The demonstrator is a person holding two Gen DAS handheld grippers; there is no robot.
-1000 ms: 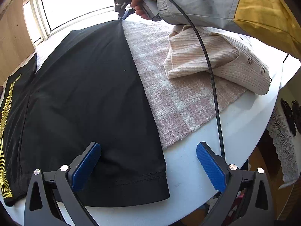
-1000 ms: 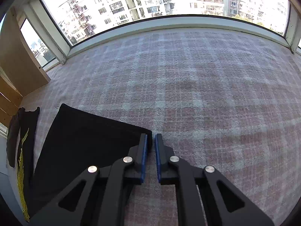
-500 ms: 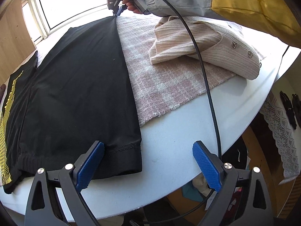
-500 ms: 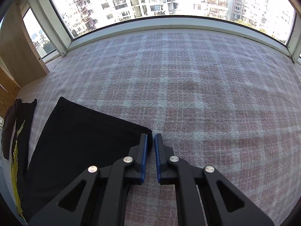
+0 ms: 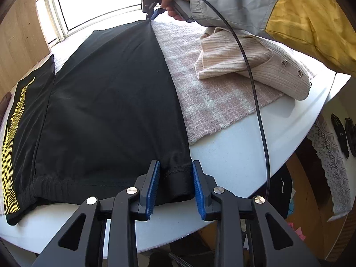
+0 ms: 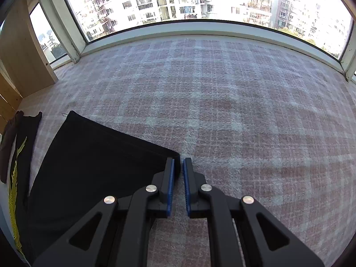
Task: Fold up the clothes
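A black garment (image 5: 106, 102) lies spread flat on the pink plaid cloth (image 5: 211, 98) and white table (image 5: 233, 155). My left gripper (image 5: 174, 171) has its jaws closing around the garment's near right corner, with a bunch of the hem between the blue pads. My right gripper (image 6: 179, 166) is shut on the garment's far corner (image 6: 173, 155); it also shows in the left wrist view (image 5: 152, 16), pulling the cloth taut. The garment also shows in the right wrist view (image 6: 93, 166).
A black shirt with yellow print (image 5: 20, 138) lies left of the garment. A cream ribbed cardigan (image 5: 255, 66) lies folded on the right. A black cable (image 5: 255, 102) hangs from my right gripper. The table edge (image 5: 289, 129) is close on the right. A window (image 6: 200, 0) lies beyond.
My left gripper has moved in onto the garment's near right corner and its jaws have narrowed from wide open around the hem. The right gripper stays shut on the far corner.
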